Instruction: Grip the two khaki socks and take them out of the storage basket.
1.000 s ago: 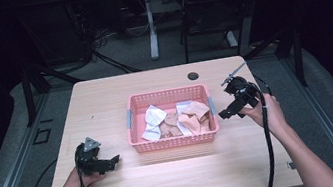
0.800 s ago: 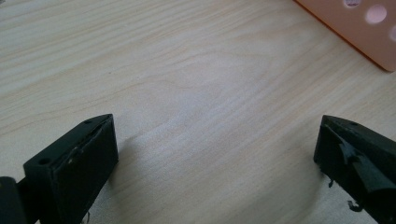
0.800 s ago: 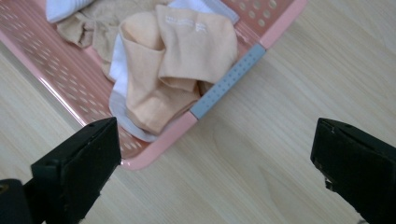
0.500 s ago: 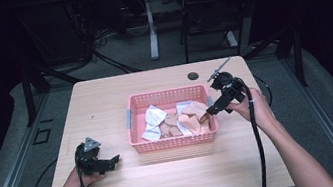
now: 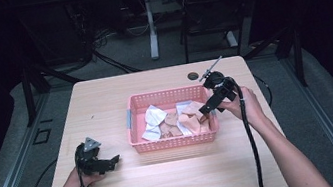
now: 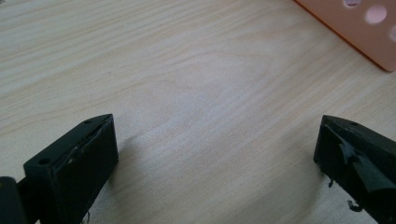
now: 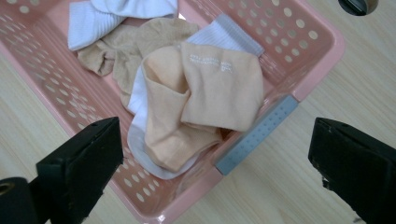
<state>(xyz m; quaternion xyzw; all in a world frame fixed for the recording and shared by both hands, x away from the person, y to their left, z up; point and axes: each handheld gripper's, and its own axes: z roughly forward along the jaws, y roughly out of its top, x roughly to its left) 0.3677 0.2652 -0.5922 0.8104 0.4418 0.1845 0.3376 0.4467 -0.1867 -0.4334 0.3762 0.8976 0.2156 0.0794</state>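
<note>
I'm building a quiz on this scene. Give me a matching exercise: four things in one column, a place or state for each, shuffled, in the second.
Things:
1. pink basket
2. peach sock
3. left gripper
4. right gripper

Places or states:
A. open, low over bare wood near the table's front left
B. lying on top of the pile, with small white lettering
C. open, above the basket's right end
D. mid-table, holding socks

Pairs: 1-D, 2-B, 3-A, 4-C

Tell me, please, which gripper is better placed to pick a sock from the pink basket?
Right. The right gripper hangs open over the peach sock in the basket; the left gripper sits beside it, over bare table.
</note>
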